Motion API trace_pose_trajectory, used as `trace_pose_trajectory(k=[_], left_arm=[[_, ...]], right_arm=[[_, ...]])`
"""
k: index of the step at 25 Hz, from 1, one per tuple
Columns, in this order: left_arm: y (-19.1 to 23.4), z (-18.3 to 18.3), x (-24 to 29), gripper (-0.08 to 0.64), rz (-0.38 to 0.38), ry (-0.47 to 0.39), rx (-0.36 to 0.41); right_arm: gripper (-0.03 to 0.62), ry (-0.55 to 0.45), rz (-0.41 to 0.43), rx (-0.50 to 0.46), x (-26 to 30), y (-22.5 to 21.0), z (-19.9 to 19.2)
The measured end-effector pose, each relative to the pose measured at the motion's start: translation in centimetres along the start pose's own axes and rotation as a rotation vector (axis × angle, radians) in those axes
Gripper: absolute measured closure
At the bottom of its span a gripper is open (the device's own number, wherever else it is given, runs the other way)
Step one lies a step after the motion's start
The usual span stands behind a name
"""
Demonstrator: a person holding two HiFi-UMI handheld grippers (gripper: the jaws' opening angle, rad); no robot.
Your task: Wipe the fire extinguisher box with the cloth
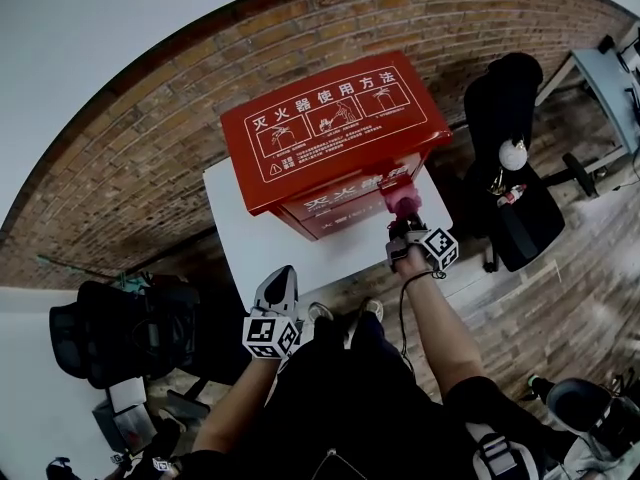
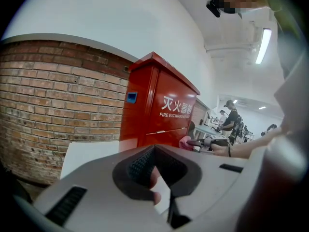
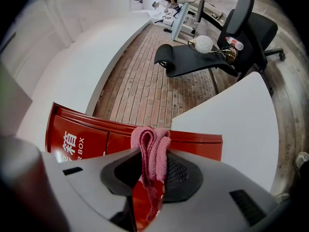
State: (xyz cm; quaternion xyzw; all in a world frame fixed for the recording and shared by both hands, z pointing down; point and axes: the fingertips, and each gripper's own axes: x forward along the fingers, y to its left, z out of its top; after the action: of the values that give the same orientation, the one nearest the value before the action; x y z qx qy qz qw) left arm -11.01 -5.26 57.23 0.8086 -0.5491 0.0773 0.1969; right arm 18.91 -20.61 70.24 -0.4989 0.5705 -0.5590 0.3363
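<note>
A red fire extinguisher box [image 1: 330, 138] with white lettering stands on a white table [image 1: 260, 248] against a brick wall. My right gripper [image 1: 403, 216] is shut on a folded pink cloth [image 1: 404, 202] and holds it at the box's front face, near its right corner. In the right gripper view the cloth [image 3: 152, 151] sticks up between the jaws just before the red box [image 3: 96, 134]. My left gripper [image 1: 278, 290] hangs at the table's near edge, away from the box [image 2: 159, 108], its jaws shut with nothing between them.
A black office chair [image 1: 515, 168] with small items on its seat stands right of the table. A dark chair [image 1: 120, 328] and boxes sit at the lower left. The brick wall [image 1: 150, 138] runs behind the box. People work at desks far off [image 2: 231, 120].
</note>
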Motion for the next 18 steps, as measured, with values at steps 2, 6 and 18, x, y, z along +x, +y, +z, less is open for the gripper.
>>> trace_pose_trajectory(k=[2, 6, 18], left_arm=[[0.1, -0.3, -0.1, 0.541, 0.003, 0.005, -0.003], [0.3, -0.8, -0.3, 0.541, 0.004, 0.012, -0.006], [0.6, -1.2, -0.8, 0.541, 0.006, 0.014, -0.012]], right_arm=[[0.485, 0.000, -0.003, -0.002, 0.1, -0.5, 0.0], [0.485, 0.006, -0.034, -0.004, 0.3, -2.0, -0.3], [0.485, 0.002, -0.140, -0.020, 1.0, -6.9, -0.7]])
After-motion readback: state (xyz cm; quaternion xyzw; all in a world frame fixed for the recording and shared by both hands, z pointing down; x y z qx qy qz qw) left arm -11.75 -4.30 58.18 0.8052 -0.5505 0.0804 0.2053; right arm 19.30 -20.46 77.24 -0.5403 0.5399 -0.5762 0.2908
